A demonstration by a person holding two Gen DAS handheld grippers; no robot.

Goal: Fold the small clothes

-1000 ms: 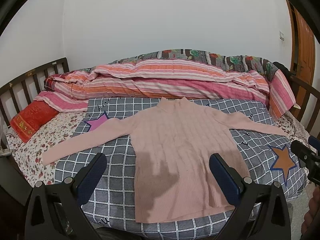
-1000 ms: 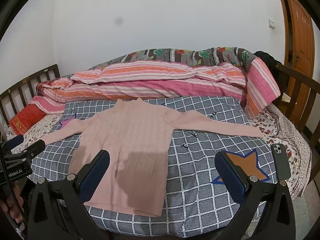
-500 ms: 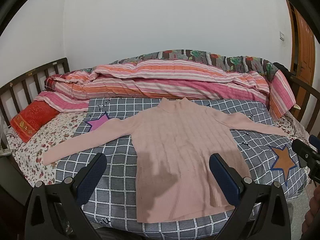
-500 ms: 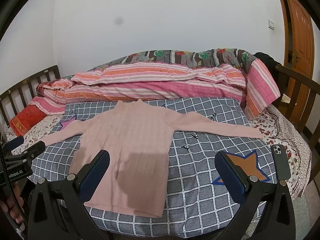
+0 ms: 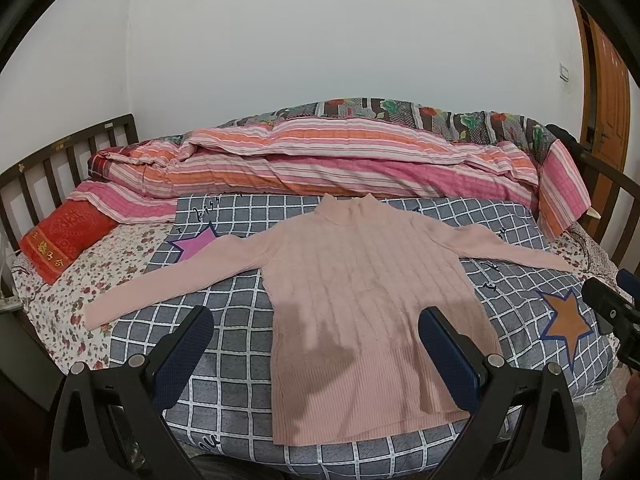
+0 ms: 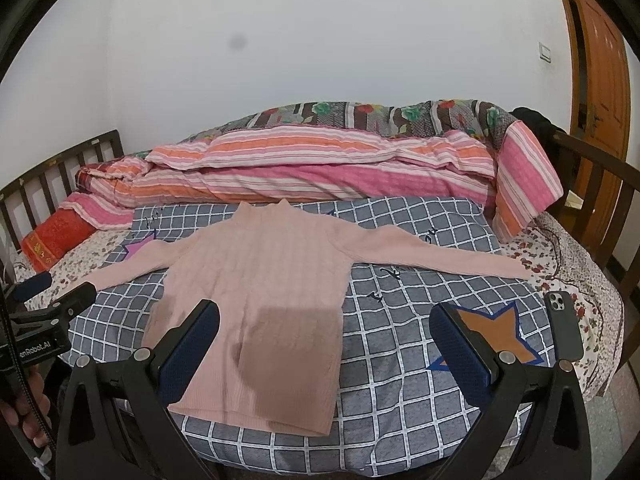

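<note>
Left gripper (image 5: 316, 344): jaws spread wide, dark blue textured pads (image 5: 182, 354) facing each other on black finger arms, nothing between them, held level and pointing forward; seen from the right wrist view as a black clamp body at the far left edge, with part of the person's left hand (image 6: 24, 412) wrapped around its grip below. Right gripper (image 6: 324, 344): jaws likewise wide apart, blue pads (image 6: 460, 350) empty, level and forward-pointing; its black tip shows at the right edge of the left wrist view, with a little of the right hand (image 5: 624, 420) beneath it.
</note>
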